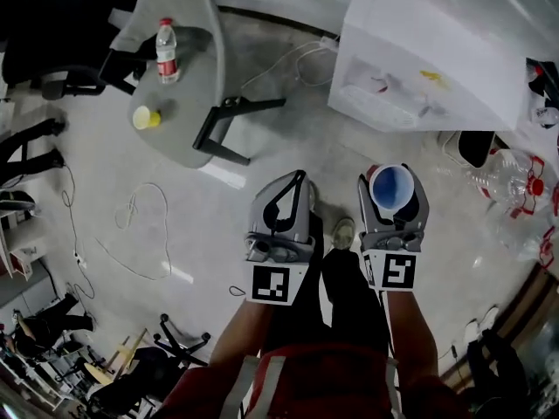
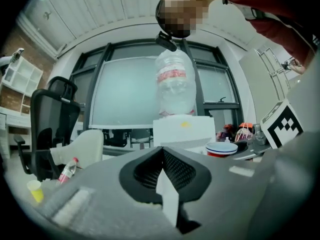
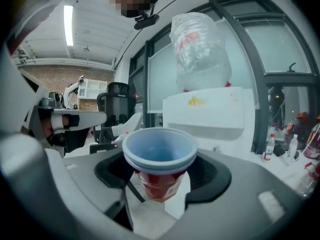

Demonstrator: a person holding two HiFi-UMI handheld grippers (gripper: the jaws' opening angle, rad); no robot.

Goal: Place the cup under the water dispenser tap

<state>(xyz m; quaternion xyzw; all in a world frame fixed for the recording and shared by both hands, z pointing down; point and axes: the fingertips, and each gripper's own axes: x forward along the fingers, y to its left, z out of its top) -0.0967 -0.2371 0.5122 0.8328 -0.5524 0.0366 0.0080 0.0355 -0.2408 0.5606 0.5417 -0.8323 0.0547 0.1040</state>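
Observation:
A red cup (image 1: 390, 188) with a blue inside and a white rim stands upright between the jaws of my right gripper (image 1: 392, 180), which is shut on it. In the right gripper view the cup (image 3: 159, 156) fills the middle, gripped at its red wall. The white water dispenser (image 1: 428, 55) stands ahead and slightly to the right, apart from the cup; its upturned water bottle (image 3: 200, 49) shows above the white body (image 3: 205, 111). My left gripper (image 1: 300, 182) hangs beside the right one, shut and empty. The left gripper view shows the dispenser (image 2: 182, 129) and the cup's rim (image 2: 221, 148).
A grey table (image 1: 188, 77) to the left carries a water bottle (image 1: 166, 51) and a small yellow cup (image 1: 146, 118). Cables (image 1: 144, 225) lie on the floor. Empty plastic bottles (image 1: 515, 182) sit to the right of the dispenser. Black office chairs (image 2: 47, 129) stand at left.

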